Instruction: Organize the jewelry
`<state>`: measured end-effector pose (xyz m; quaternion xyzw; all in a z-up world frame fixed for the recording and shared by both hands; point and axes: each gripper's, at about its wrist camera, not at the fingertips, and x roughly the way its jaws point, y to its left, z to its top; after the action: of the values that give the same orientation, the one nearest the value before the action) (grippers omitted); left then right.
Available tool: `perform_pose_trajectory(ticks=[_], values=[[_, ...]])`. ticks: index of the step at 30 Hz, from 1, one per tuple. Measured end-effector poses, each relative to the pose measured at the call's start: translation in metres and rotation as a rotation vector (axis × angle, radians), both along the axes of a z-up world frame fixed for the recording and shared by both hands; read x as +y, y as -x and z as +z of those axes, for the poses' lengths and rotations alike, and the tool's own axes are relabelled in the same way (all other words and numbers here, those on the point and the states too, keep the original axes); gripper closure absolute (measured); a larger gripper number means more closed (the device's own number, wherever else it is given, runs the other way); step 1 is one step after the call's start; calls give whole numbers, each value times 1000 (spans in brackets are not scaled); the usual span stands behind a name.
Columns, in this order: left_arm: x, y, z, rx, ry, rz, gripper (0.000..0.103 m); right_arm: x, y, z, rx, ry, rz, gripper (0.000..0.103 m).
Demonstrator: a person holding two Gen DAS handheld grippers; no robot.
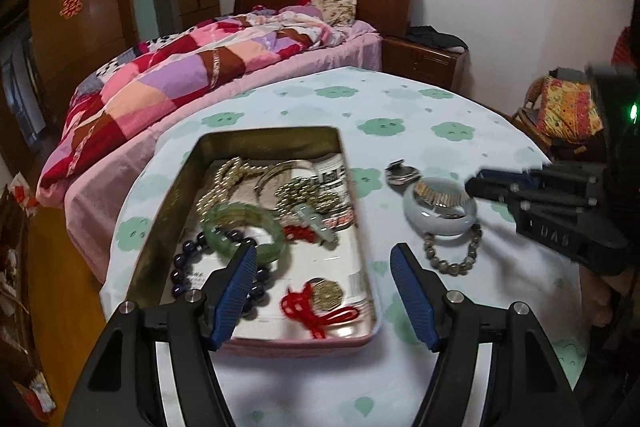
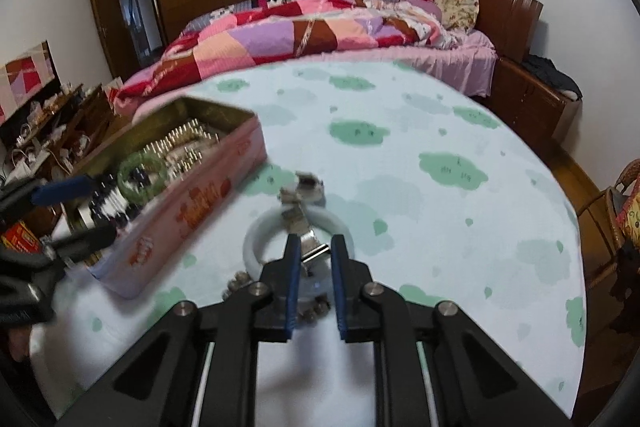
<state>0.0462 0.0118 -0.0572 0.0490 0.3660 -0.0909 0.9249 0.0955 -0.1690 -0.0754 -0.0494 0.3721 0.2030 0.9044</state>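
Closing narrowly on the metal watch band (image 2: 310, 251) lying across the pale bangle (image 2: 256, 239) on the desk (image 2: 440, 187), the right tongs (image 2: 316, 247) risk dragging that bangle, while the left tongs (image 1: 324, 259) are held wide above the tin (image 1: 168, 211).

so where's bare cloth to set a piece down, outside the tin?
Free: the tablecloth beyond the white bangle toward the bed, and the cloth right of it. Crowded: the tin, and the cluster of bangle, watch and grey bead bracelet.
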Motion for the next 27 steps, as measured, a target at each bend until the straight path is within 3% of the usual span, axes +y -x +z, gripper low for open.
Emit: perform_pose_trajectory(ticks=[8, 9, 12, 27], values=[[-21, -12, 0, -6, -39, -62, 34, -7, -16, 46, -98, -38, -28, 89], [-22, -13, 0, -5, -34, -63, 34, -10, -18, 50, -107, -41, -37, 98], [-21, -14, 2, -7, -26, -64, 34, -19, -22, 61, -126, -51, -58, 98], [-11, -15, 5, -13, -7, -47, 34, -62, -31, 37, -73, -38, -172, 98]])
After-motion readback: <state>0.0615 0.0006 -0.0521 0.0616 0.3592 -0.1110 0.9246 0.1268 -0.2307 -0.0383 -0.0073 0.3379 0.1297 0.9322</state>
